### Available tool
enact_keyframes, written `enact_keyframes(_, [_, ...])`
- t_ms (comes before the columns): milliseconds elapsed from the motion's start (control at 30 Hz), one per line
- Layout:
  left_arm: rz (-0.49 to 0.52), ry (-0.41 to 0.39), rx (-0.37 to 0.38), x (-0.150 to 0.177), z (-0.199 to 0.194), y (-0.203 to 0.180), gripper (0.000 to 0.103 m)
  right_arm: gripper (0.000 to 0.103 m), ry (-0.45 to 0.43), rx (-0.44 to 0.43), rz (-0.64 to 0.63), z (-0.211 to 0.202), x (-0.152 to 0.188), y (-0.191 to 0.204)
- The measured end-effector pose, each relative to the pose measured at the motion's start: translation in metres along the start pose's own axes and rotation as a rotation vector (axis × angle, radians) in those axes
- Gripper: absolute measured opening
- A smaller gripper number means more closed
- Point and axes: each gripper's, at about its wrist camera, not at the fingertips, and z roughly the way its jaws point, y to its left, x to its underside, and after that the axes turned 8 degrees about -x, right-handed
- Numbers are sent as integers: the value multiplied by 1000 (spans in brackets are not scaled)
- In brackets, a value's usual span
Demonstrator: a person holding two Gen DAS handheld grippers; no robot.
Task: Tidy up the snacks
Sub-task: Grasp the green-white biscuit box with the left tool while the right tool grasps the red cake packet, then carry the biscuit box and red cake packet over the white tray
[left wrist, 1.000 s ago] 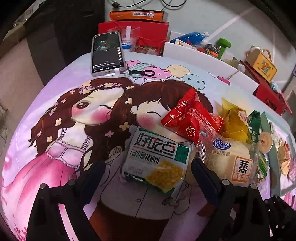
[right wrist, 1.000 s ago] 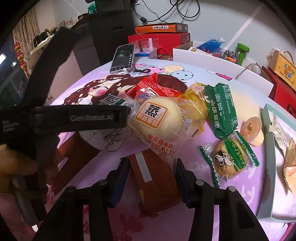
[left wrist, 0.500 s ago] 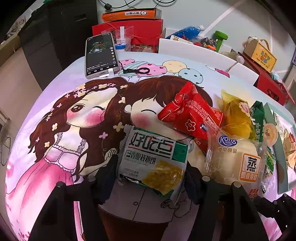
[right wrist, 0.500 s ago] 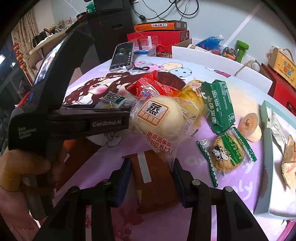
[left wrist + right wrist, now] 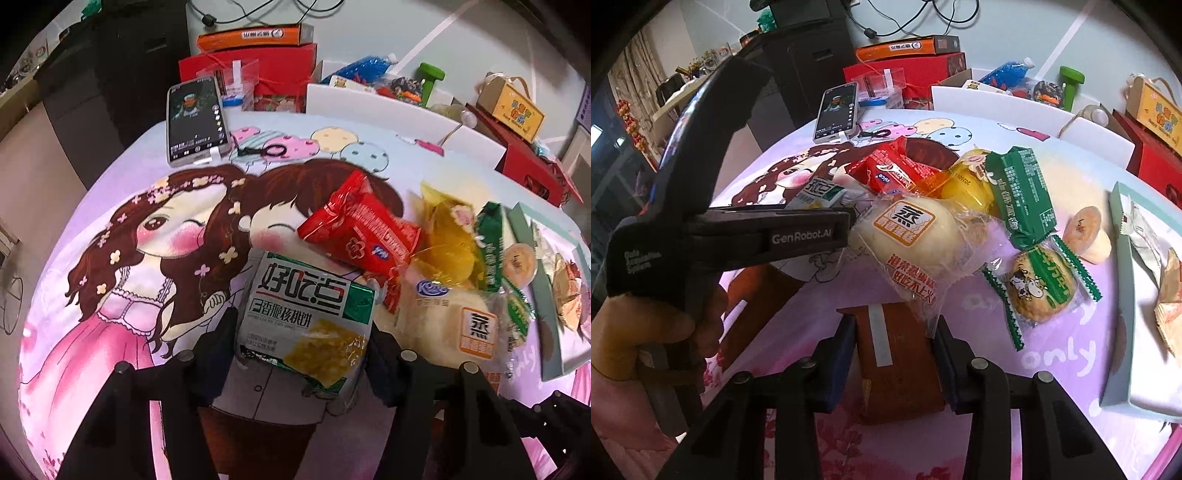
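Note:
A white-and-green walnut cookie packet (image 5: 303,306) lies on the cartoon tablecloth (image 5: 110,258), and my left gripper (image 5: 299,328) is shut on its two sides. In the right wrist view a flat brown packet (image 5: 897,362) fills the gap between the pads of my right gripper (image 5: 894,326), whose jaws are closing on it. A clear-wrapped steamed bun (image 5: 912,236) lies just beyond the brown packet, its wrapper edge touching the right fingertip. A hand (image 5: 646,332) holds the left gripper's black body (image 5: 738,236) at the left of that view.
A red packet (image 5: 362,232), a yellow packet (image 5: 447,236), a green bar (image 5: 1023,199), a cow biscuit (image 5: 1041,288) and a round cake (image 5: 1086,232) crowd the middle. A pale teal box (image 5: 1123,295) holds wrapped snacks at the right. A phone (image 5: 195,118) and red boxes (image 5: 284,70) stand behind.
My left jaws came in from wide open onto the cookie packet. My right jaws narrowed around the brown packet. Both hands stayed in place.

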Motion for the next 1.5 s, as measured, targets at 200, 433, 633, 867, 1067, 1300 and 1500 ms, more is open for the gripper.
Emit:
enact_keyframes(200, [13,-39,2,-1,-17,-7,63,43,-19,-14,7,-15,1,-1])
enact_keyframes(433, [26,-98,21,-6,-41,-18,63,41,-74,-29,-2,-40,-1,0])
enact_keyframes(633, [33,-116,27,-7,-51,-27,63,41,-102,-37,-9,-57,-1,0])
enact_keyframes(867, [37,-127,34,-8,-58,-35,63,41,-166,-15,22,-82,-4,-10])
enact_keyframes(1067, [66,-141,50,-9,-66,-50,63,41,-204,35,75,-98,-3,-30])
enact_keyframes(1300, [117,-160,85,-9,-75,-77,63,41,-235,89,143,-112,1,-57])
enact_keyframes(1500, [138,-165,108,-9,-81,-97,63,41,-269,122,191,-127,6,-79])
